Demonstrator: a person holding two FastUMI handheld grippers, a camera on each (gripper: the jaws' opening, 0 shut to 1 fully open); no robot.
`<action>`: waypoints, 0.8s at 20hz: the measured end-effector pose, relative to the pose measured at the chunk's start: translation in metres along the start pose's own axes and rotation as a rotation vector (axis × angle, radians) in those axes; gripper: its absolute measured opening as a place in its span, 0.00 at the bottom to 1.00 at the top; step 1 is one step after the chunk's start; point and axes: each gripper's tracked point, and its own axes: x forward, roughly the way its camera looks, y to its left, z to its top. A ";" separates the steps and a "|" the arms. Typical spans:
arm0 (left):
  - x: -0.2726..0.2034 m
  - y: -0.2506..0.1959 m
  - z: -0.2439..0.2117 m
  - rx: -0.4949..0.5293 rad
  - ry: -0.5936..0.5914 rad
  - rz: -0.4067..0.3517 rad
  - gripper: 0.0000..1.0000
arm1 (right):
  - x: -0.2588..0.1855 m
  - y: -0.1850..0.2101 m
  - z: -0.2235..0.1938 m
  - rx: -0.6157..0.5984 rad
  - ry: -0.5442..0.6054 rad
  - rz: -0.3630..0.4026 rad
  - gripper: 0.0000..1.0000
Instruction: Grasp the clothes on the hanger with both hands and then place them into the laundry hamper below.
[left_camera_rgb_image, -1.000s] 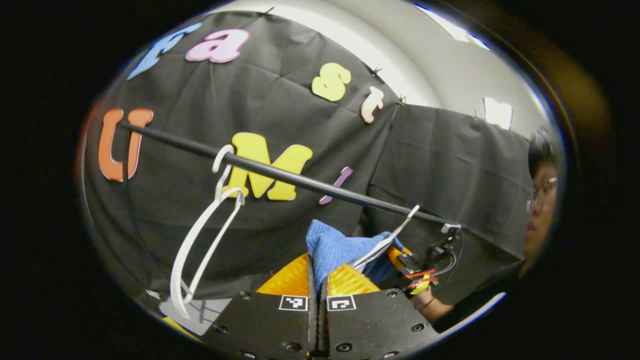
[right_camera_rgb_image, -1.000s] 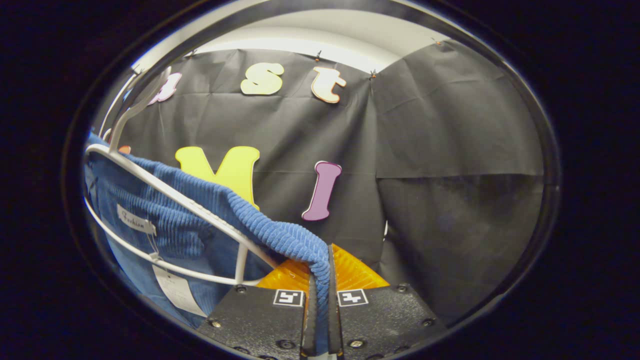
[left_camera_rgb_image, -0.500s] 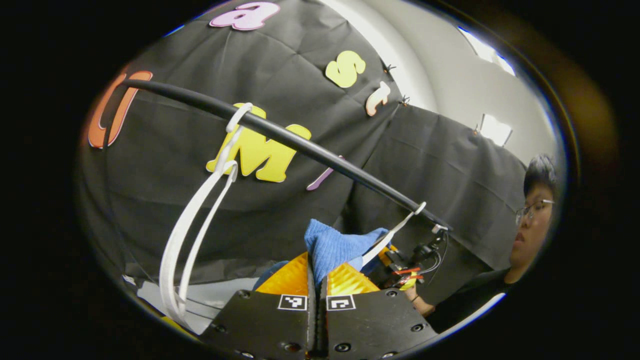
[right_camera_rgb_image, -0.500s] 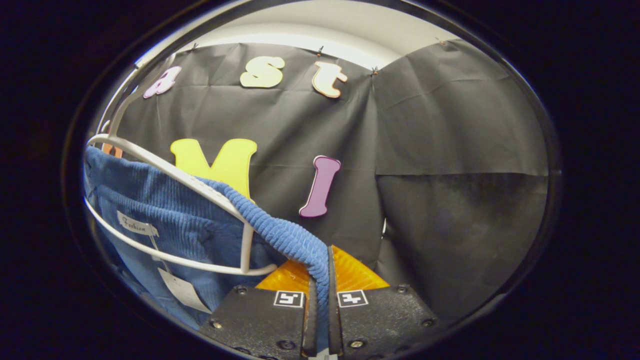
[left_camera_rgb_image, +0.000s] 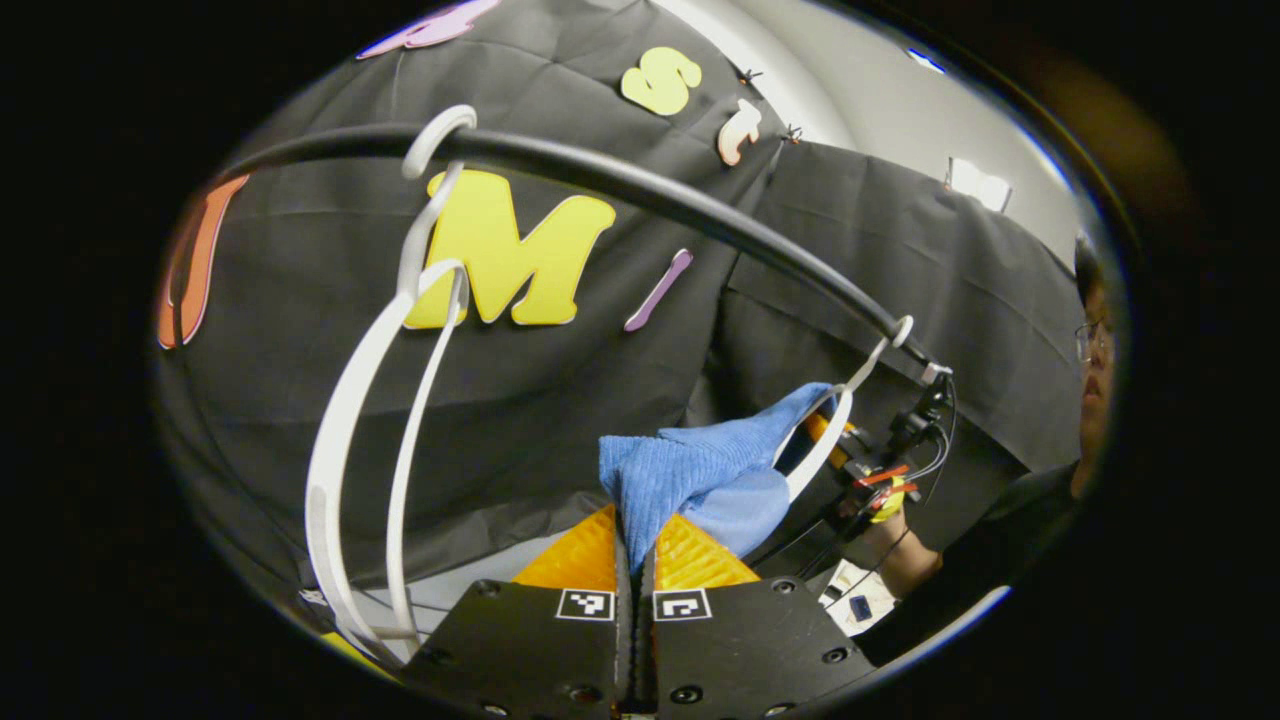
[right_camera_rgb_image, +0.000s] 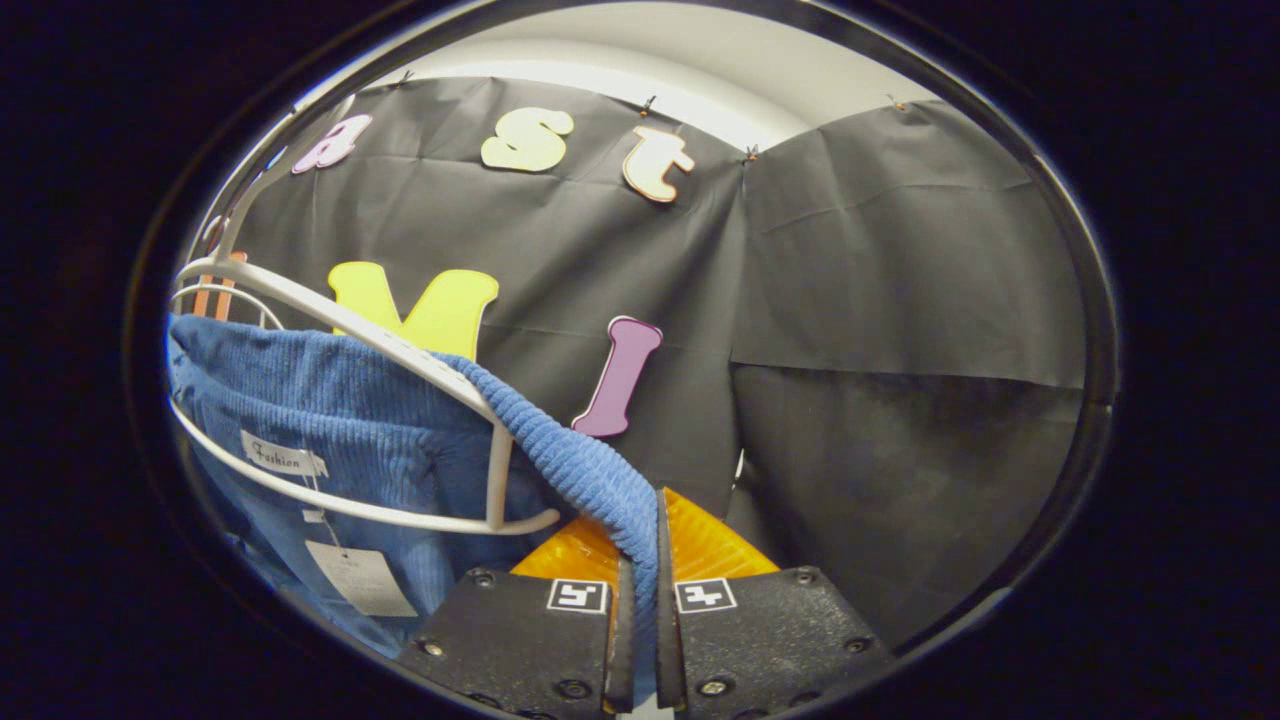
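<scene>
A blue ribbed garment (left_camera_rgb_image: 700, 475) is stretched between both grippers. My left gripper (left_camera_rgb_image: 634, 545) is shut on one end of it at the bottom of the left gripper view. My right gripper (right_camera_rgb_image: 645, 560) is shut on the other end, where the blue cloth (right_camera_rgb_image: 590, 470) runs down between its fingers. The garment (right_camera_rgb_image: 340, 440) is still draped partly over a white hanger (right_camera_rgb_image: 370, 345), with a label and tag hanging inside. In the left gripper view that hanger (left_camera_rgb_image: 835, 445) hooks on the black rail (left_camera_rgb_image: 640, 190), and the right gripper (left_camera_rgb_image: 870, 470) shows beyond it, held by a hand.
An empty white hanger (left_camera_rgb_image: 370, 420) hangs on the rail at the left in the left gripper view. A person (left_camera_rgb_image: 1020, 510) in a dark top stands at the right. A pale floor strip (left_camera_rgb_image: 470, 585) shows below the wall cloth.
The left gripper has dropped lower, so the rail and empty hanger now sit higher in its view. The blue cloth has pulled further off the hanger, which has swung closer to the rail's end.
</scene>
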 end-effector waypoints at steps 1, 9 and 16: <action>0.003 0.002 -0.003 0.000 0.002 -0.002 0.00 | 0.000 -0.002 0.000 -0.005 0.002 -0.003 0.12; 0.032 0.005 -0.028 0.034 -0.029 -0.049 0.01 | -0.001 -0.008 0.006 -0.065 -0.035 -0.036 0.12; 0.056 0.004 -0.054 0.112 -0.016 0.005 0.00 | -0.003 -0.011 0.014 -0.077 -0.051 -0.057 0.12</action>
